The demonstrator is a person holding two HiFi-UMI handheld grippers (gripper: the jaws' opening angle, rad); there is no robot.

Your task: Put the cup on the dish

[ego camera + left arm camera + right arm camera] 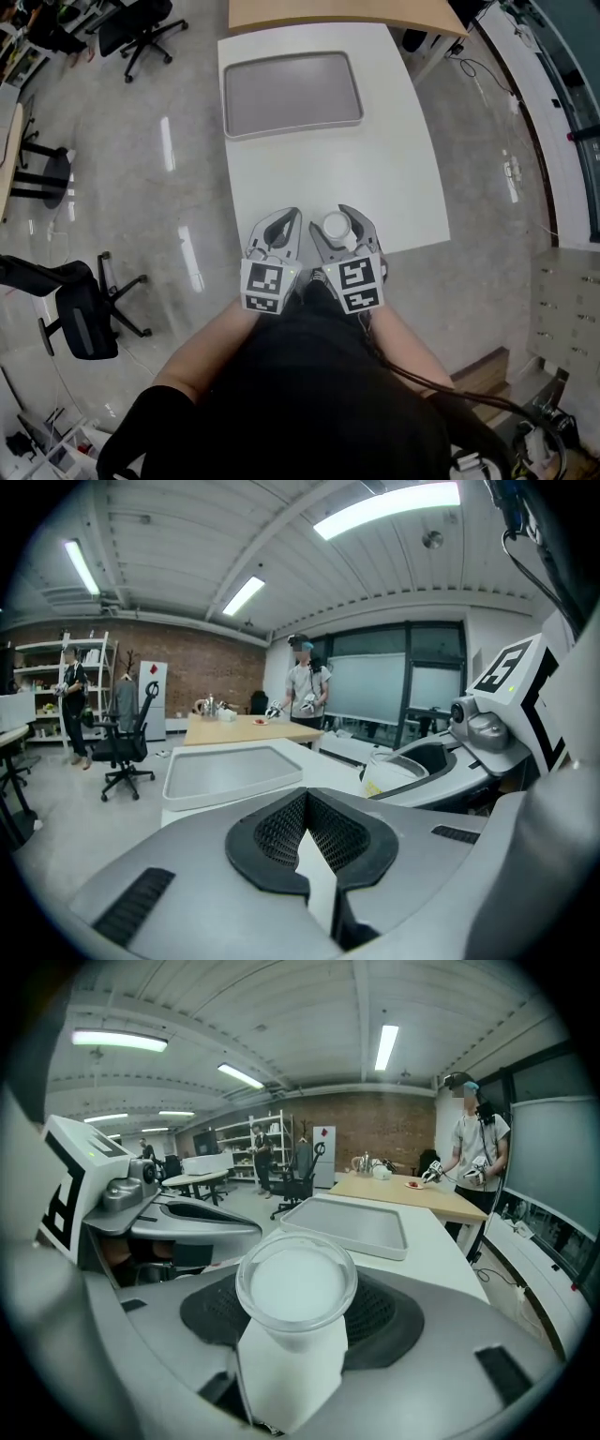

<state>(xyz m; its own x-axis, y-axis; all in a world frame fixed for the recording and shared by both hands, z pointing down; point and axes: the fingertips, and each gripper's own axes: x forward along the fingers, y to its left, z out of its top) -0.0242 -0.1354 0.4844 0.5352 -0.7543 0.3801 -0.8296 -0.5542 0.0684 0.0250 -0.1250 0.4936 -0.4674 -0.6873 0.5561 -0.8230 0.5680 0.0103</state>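
A white cup with a clear rim sits upright between the jaws of my right gripper, which is shut on it above the near edge of the white table. The right gripper view shows the cup filling the jaws, its mouth facing the camera. My left gripper is just left of it, shut and holding nothing; its black pads meet at the tips. The dish is a grey rectangular tray lying bare at the far end of the table, also visible as the tray and the tray.
A wooden table adjoins the far end of the white one. Black office chairs stand on the shiny floor to the left. A person stands by the wooden table. Cables lie on the floor to the right.
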